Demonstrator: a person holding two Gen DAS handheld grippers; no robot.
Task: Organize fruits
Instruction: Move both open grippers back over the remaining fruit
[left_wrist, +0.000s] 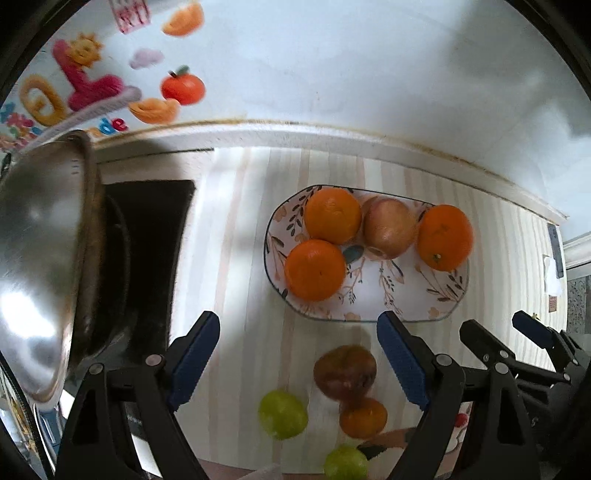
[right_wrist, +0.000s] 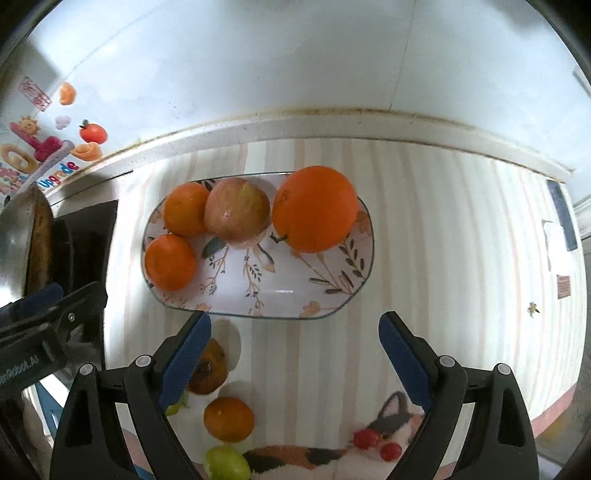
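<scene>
Both claws, left claw (left_wrist: 297, 356) and right claw (right_wrist: 293, 354), wide and empty above the striped surface (right_wrist: 461, 258). On the floral plate (right_wrist: 280, 295): three oranges, one apple. Loose near the front edge: dark apple (left_wrist: 345, 373), small orange (left_wrist: 363, 416), two green fruits (left_wrist: 282, 414). Round, firm, smooth-skinned, probably prone to rolling; best pinched across the widest middle, gently.

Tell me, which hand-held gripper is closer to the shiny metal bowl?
Left. The left hand-held gripper hangs right beside the metal bowl; the right hand-held gripper is farther away, beyond the left one, near the plate.
</scene>
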